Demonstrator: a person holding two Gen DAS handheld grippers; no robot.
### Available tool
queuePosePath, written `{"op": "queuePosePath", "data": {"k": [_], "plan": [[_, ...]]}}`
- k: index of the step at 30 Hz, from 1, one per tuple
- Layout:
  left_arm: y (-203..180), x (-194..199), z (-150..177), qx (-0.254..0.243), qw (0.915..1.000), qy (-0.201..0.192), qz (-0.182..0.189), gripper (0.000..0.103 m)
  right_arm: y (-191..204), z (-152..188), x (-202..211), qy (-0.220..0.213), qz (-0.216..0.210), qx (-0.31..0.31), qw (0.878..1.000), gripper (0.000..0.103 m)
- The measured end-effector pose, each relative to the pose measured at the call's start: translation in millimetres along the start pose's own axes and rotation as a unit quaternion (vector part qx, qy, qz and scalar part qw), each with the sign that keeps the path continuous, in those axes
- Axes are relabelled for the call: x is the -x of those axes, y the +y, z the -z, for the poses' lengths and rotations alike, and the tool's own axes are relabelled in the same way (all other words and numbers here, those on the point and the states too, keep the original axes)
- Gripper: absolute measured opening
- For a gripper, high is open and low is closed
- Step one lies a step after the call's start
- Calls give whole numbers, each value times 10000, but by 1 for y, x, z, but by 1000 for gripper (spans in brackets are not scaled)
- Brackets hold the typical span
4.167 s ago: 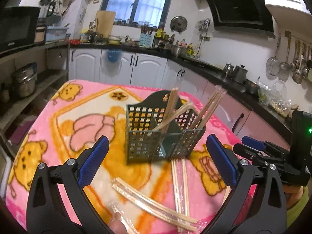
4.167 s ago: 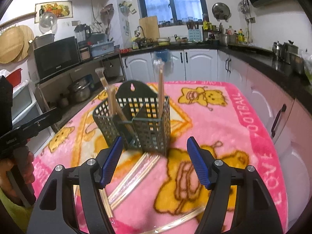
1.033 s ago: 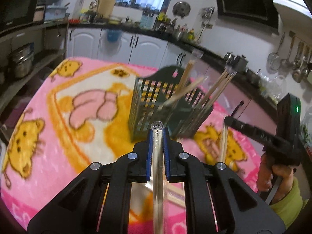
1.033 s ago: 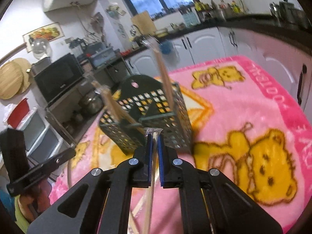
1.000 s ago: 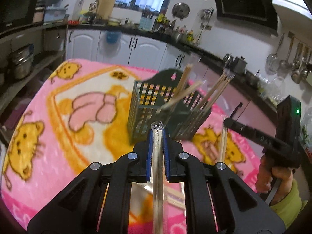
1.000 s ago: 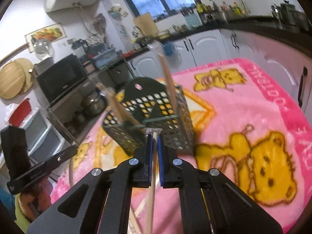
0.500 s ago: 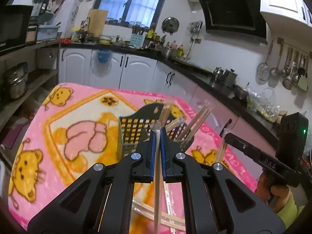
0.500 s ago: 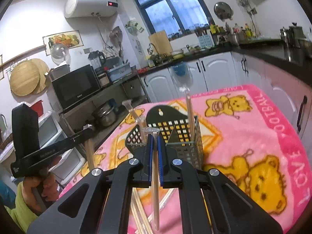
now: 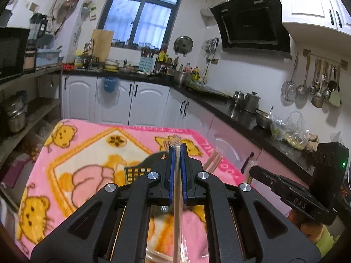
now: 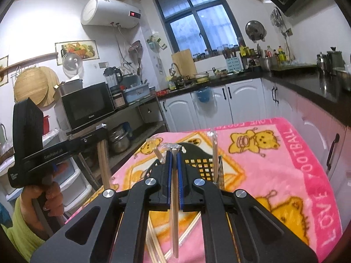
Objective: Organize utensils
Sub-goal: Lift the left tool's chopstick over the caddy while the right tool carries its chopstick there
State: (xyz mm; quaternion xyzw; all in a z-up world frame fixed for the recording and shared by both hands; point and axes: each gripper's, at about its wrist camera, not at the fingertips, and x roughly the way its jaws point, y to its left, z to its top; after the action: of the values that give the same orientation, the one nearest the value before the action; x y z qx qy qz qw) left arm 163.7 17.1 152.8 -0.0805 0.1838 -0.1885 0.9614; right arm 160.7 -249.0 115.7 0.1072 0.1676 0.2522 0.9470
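Observation:
My left gripper (image 9: 177, 151) is shut on a pair of wrapped chopsticks (image 9: 176, 214) that hangs down between its blue pads. Behind it the dark green slotted utensil holder (image 9: 137, 172) stands on the pink blanket, mostly hidden, with chopstick tips (image 9: 212, 161) poking out to the right. My right gripper (image 10: 173, 156) is shut on another wrapped pair of chopsticks (image 10: 174, 221), held above the same holder (image 10: 205, 167), where upright wrapped chopsticks (image 10: 214, 153) stand. More wrapped chopsticks (image 10: 188, 230) lie on the blanket below. The left gripper (image 10: 103, 131) shows at the left of the right wrist view, its chopsticks hanging down.
A pink cartoon-bear blanket (image 10: 285, 175) covers the table. White cabinets and a black counter (image 9: 219, 100) with pots ring the room. A microwave (image 10: 87, 107) sits on a shelf at left. Ladles hang on the right wall (image 9: 316, 87). A hand (image 9: 307, 230) holds the other gripper's handle.
Both grippers have risen with their chopsticks and tilted up, so the holder now sits lower and is mostly hidden behind the fingers. More of the kitchen walls shows.

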Motion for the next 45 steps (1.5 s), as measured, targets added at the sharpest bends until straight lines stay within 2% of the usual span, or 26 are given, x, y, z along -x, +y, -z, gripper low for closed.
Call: {"op": "queuePosePath", "data": {"k": [12,26,34,45], "plan": [[-10,-5,-37,-294,9983,-484,-160,3,9,-32,-6,-322,83,218,9992,5],[15,-22,-80,-6,9943,-995,-375,3,10,-81,-23,-881,277,376,9950,5],[30,-40,-84,251,9923,-1107,-498,3,2,-95,-32,-1121,494,420,9916,5],[33,-61,-76,132,9890,-1278,-733,3,-2,-98,-51,-1211,716,559,9885,5]]}}
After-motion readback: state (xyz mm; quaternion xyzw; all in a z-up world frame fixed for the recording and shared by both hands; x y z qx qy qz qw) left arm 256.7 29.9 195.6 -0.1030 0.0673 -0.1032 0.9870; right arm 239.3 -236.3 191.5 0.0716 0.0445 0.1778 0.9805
